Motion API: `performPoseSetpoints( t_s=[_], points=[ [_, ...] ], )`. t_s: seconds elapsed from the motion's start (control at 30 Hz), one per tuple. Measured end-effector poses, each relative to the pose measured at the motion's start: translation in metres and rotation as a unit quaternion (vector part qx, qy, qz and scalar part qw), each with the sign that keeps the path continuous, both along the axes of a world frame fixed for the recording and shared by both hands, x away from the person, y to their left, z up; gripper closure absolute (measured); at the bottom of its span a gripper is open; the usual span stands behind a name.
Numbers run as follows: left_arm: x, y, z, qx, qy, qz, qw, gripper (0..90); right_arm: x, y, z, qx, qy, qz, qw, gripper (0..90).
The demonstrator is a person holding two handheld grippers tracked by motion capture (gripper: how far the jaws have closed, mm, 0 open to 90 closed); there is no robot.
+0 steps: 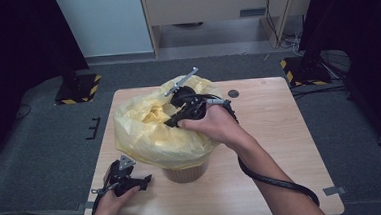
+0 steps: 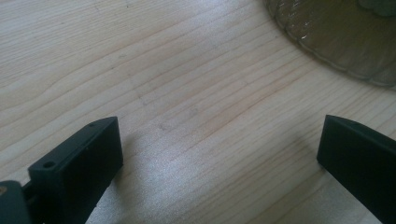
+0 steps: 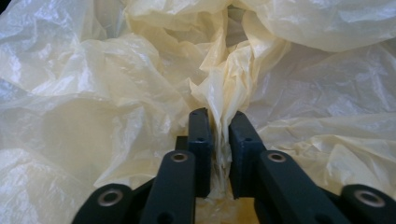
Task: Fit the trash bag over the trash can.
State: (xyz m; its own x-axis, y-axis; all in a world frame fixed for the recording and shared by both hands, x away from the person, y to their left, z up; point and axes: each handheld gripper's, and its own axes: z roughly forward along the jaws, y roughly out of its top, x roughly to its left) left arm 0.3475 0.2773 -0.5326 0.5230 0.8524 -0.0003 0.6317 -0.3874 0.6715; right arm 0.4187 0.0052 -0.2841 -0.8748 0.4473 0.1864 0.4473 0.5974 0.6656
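A crumpled yellow plastic bag [image 1: 150, 135] lines and drapes over a round bin [image 1: 185, 174] in the middle of the wooden table [image 1: 270, 132]. My right gripper [image 1: 172, 122] reaches into the bag's mouth from the right. In the right gripper view a gathered fold of the bag [image 3: 224, 88] runs up between the right gripper's [image 3: 220, 126] jaws, which stand a narrow gap apart. My left gripper [image 1: 145, 180] rests low on the table at the front left, beside the bin. Its jaws are wide open over bare wood [image 2: 219, 154], with the bin's ribbed base [image 2: 336, 42] ahead to the right.
A small dark round spot [image 1: 233, 93] sits on the table behind the bag. Stands with yellow-black striped bases [image 1: 79, 89] flank the table on the grey carpet. The right gripper's cable [image 1: 278, 182] trails along the forearm.
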Motion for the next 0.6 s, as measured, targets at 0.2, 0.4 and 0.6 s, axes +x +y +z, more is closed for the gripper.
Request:
performPoseSetpoints(
  t_s=[0.2, 0.4, 0.6],
  points=[
    [0.0, 0.0, 0.0, 0.0, 0.0, 0.0, 1.0, 0.0, -0.003, -0.002, 0.007, 0.006, -0.01, -0.007, 0.9999, 71.4],
    [0.0, 0.0, 0.0, 0.0, 0.0, 0.001, 1.0, 0.0, -0.007, -0.004, 0.017, 0.009, -0.025, -0.015, 0.9995, 62.6],
    [0.0, 0.0, 0.0, 0.0, 0.0, 0.0, 1.0, 0.0, -0.006, -0.007, 0.022, 0.014, -0.028, -0.024, 0.9992, 54.8]
  ],
)
